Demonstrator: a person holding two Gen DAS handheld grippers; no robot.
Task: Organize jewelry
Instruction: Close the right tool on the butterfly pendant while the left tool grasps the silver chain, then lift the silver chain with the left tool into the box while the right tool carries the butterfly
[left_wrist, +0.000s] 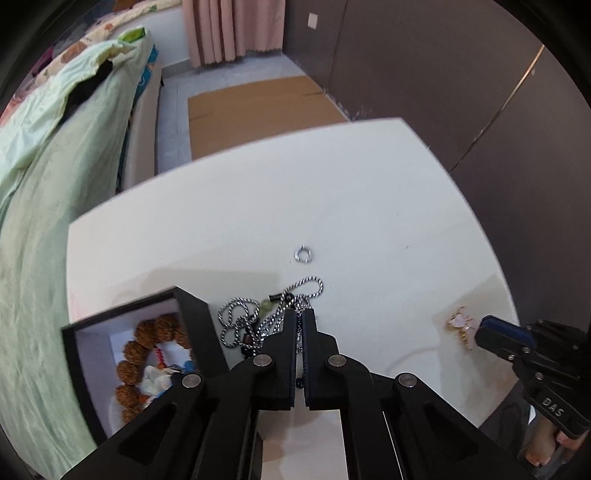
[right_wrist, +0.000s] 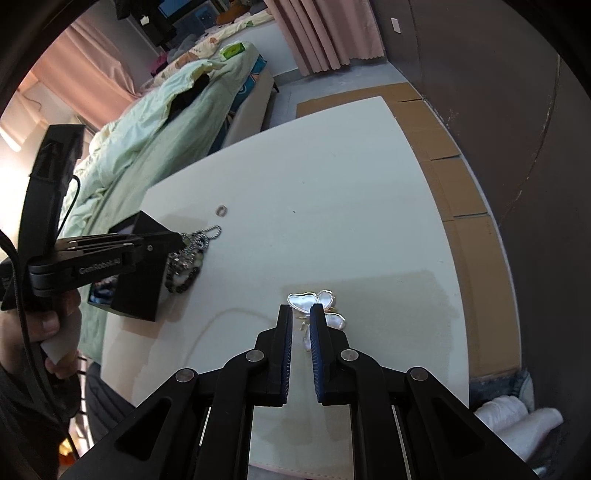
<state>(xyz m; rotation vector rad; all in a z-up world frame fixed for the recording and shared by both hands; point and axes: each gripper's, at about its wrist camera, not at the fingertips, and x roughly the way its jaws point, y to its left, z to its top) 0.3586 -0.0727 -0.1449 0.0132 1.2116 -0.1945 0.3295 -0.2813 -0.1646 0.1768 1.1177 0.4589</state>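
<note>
A tangle of silver chain necklaces with dark and green beads (left_wrist: 236, 314) lies on the white table (left_wrist: 351, 199), right of an open black jewelry box (left_wrist: 195, 306). My left gripper (left_wrist: 300, 314) points steeply down and is shut on a chain strand that runs between its fingers. The box holds a brown bead bracelet (left_wrist: 147, 332). A small silver ring (left_wrist: 303, 255) lies beyond the pile. In the right wrist view my right gripper (right_wrist: 301, 312) is shut on the gold middle of a pearly butterfly ornament (right_wrist: 304, 301), which rests on the table.
A bed with a green cover (left_wrist: 37, 229) runs along the table's left side. Flat cardboard (left_wrist: 258, 107) lies on the floor beyond the far edge, and a dark wall (left_wrist: 461, 74) stands to the right. A faint ring-shaped stain (right_wrist: 221, 317) marks the table.
</note>
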